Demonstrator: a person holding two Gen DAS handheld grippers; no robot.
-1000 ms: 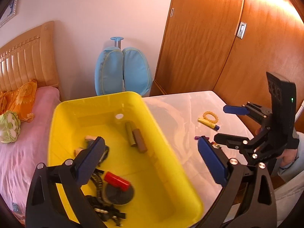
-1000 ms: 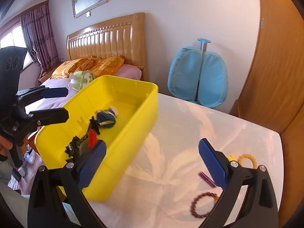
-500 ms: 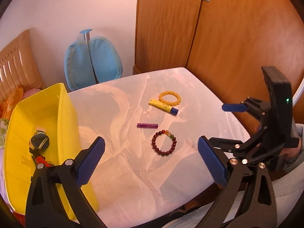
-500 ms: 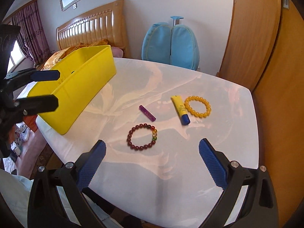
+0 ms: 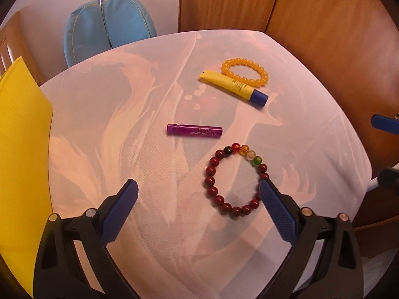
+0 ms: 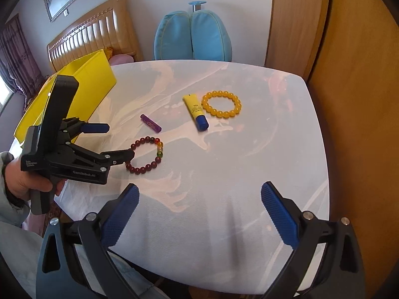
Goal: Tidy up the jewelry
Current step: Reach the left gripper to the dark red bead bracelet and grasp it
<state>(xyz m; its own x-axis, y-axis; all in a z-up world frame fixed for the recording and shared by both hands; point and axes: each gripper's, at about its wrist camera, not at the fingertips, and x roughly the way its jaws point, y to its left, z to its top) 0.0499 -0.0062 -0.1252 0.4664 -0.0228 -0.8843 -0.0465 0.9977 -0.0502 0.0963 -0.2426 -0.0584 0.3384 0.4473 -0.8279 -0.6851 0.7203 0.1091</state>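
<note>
A dark red bead bracelet (image 5: 210,181) with a few coloured beads lies on the white table (image 5: 149,79). My left gripper (image 5: 197,183) hangs open just above the table, and its right fingertip (image 5: 264,189) is at the bracelet's right edge. Farther back lie a purple tube (image 5: 194,129), a yellow tube with a blue cap (image 5: 232,87) and a yellow bead bracelet (image 5: 234,63). In the right wrist view my right gripper (image 6: 199,188) is open and empty over the near table. The left gripper (image 6: 119,140), in a hand, reaches the red bracelet (image 6: 142,170).
A yellow bin (image 5: 22,149) stands at the table's left edge, also the yellow bin (image 6: 82,87) in the right wrist view. A blue chair back (image 6: 193,35) stands behind the table. Wooden wardrobe doors (image 5: 324,25) close the right side. A bed headboard (image 6: 92,37) is at the back left.
Both views swung from the yellow bin to the items on the table. My left gripper came down and forward until its right finger reached the red bracelet. Both stayed open.
</note>
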